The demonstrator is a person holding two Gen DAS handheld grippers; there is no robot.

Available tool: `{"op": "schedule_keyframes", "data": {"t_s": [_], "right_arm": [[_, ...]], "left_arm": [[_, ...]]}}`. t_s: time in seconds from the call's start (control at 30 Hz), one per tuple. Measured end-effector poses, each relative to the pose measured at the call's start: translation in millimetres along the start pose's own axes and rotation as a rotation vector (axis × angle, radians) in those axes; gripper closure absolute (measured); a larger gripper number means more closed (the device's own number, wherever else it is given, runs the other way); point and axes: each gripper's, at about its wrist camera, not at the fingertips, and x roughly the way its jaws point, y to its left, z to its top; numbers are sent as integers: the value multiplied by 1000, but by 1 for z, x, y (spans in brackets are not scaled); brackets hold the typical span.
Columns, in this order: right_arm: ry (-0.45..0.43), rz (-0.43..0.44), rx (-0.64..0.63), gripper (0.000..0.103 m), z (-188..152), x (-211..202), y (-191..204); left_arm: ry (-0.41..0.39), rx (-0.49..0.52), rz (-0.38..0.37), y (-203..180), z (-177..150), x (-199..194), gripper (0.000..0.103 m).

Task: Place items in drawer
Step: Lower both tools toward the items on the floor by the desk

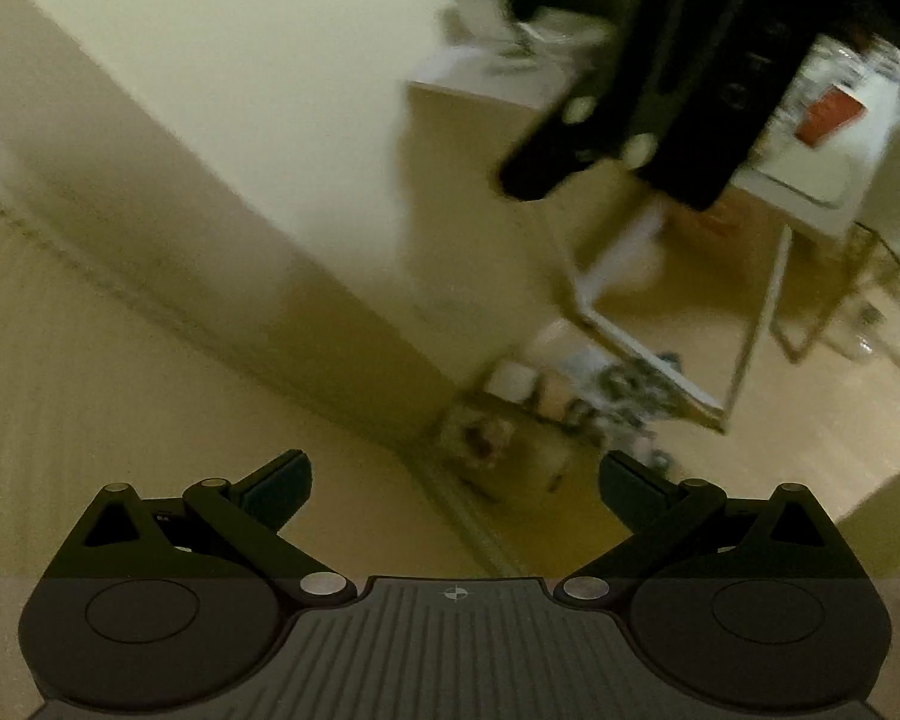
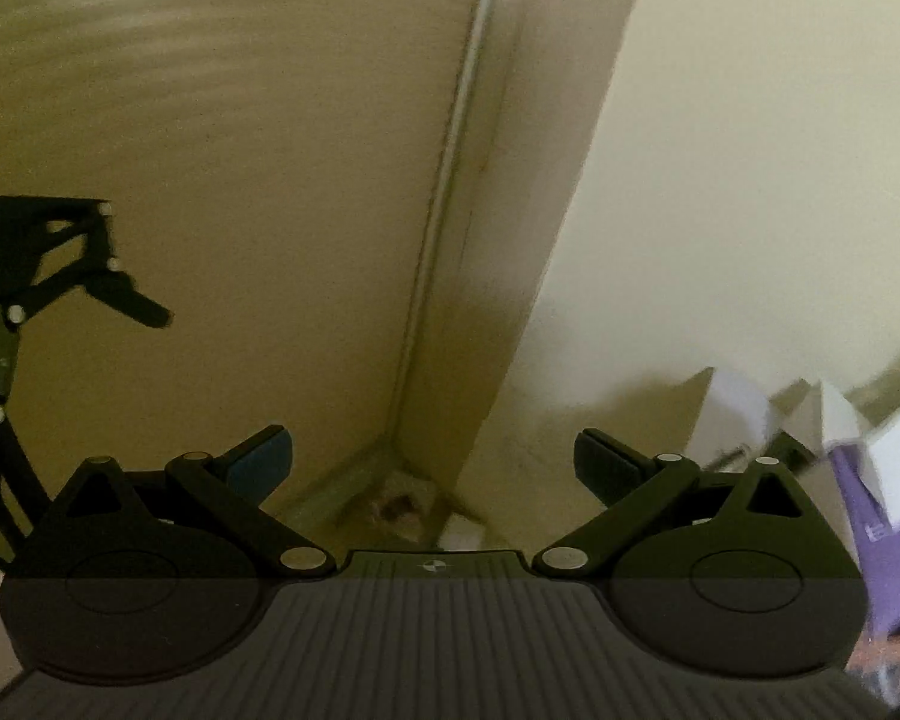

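Both views are blurred and tilted, facing a room corner; no drawer shows in either. My left gripper (image 1: 455, 480) is open with nothing between its dark fingers. My right gripper (image 2: 432, 456) is also open and empty. In the left wrist view the right gripper (image 1: 570, 162) hangs at the upper right, in front of a white table (image 1: 810, 192). A red-orange item (image 1: 829, 115) lies on that table among blurred things. The left gripper (image 2: 120, 294) shows at the left edge of the right wrist view.
Cream walls meet at a corner (image 2: 444, 240). Blurred clutter (image 1: 594, 408) sits on the floor by the table's white legs (image 1: 606, 324). A wire-frame stand (image 1: 852, 306) is at the right. A purple object (image 2: 876, 546) and white boxes (image 2: 894, 456) sit at the right edge.
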Motion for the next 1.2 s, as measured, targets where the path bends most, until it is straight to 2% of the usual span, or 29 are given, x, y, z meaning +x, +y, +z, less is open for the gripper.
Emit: {"op": "schedule_keyframes", "data": {"t_s": [0.17, 0.27, 0.43, 0.53, 0.67, 0.9, 1.07, 1.2], "right_arm": [[94, -7, -98, 0, 6, 49, 9], [165, -65, -77, 0, 9, 78, 9], [248, -145, -61, 0, 15, 121, 8], [273, -155, -99, 0, 17, 153, 11], [318, -134, -218, 0, 15, 204, 23], [347, -45, -357, 0, -33, 293, 31], [381, -21, -313, 0, -88, 364, 23], [368, -21, -309, 0, -134, 410, 18]], "left_arm": [[23, 54, -107, 14, 2, 59, 0], [28, 81, -102, 25, 7, 94, 0], [33, 298, -116, 35, 3, 148, 0], [24, 441, -100, 42, -1, 173, 0], [112, 446, -148, 47, -6, 214, 0], [115, 499, -126, 13, -39, 278, 0], [115, 478, -135, -18, -58, 335, 0], [115, 462, -142, -42, -74, 381, 0]]}}
